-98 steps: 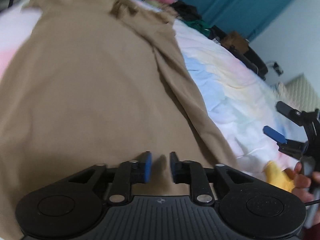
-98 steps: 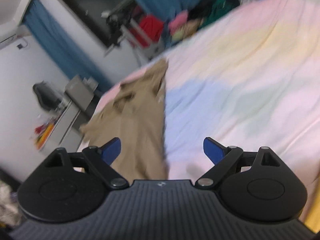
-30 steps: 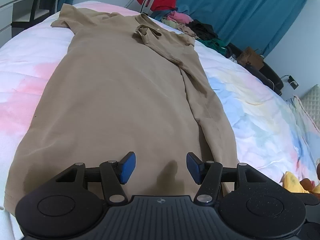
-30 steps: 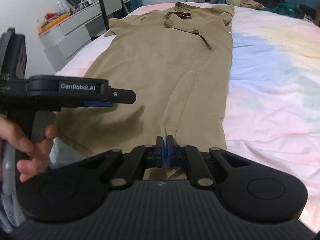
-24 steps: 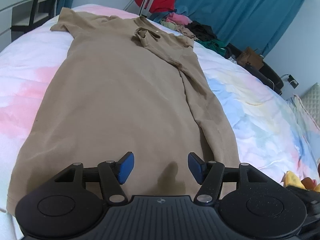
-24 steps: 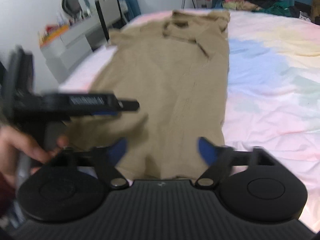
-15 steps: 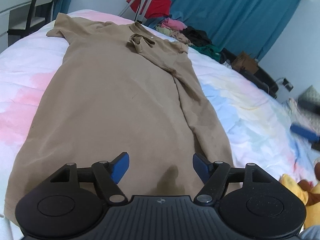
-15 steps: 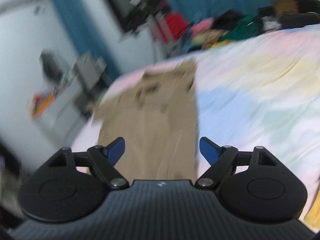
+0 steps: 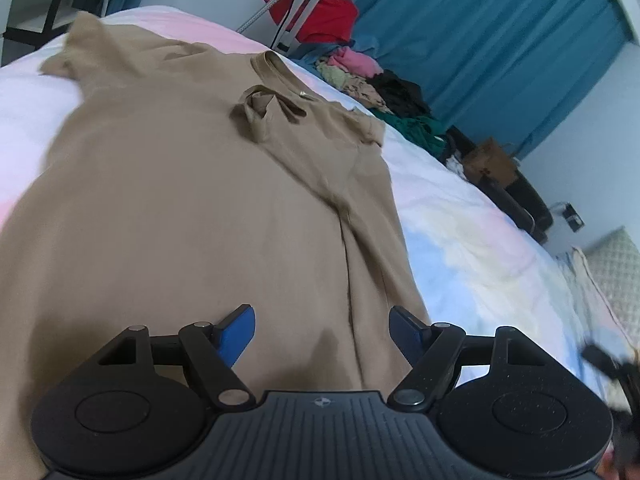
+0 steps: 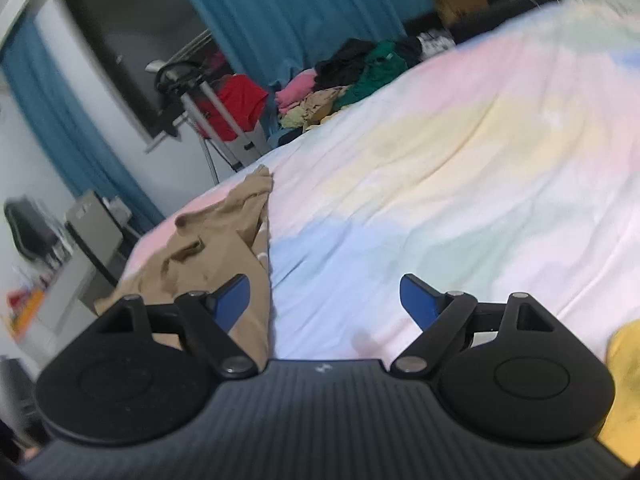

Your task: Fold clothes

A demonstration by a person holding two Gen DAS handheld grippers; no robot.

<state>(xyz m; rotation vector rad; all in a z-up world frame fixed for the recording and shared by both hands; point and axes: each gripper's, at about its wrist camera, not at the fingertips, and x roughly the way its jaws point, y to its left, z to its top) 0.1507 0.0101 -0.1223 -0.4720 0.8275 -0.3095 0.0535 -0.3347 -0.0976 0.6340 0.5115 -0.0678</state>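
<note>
Tan shirt lies spread lengthwise on the bed, its collar at the far end and its hem under our left hand-held gripper. Its right side is folded inward, with the sleeve lying over the chest and a long crease running down toward us. On its other side the left sleeve lies out flat on the pastel bedcover.

Our left hand-held gripper hovers low over the hem with its blue-padded fingers spread wide apart, holding nothing. Whether the pads touch the cloth we cannot tell.

Our right hand-held gripper is also spread wide and empty, raised over the bare bedcover just to the right of the shirt's folded edge. Its view is somewhat blurred. In the left wrist view a dark blur at the lower right edge may be that same tool, but we cannot be sure.

A yellow item sits on the bed at the near right. Beyond the foot of the bed a heap of clothes lies on the floor before a teal curtain, next to a metal stand with something red draped over it.
</note>
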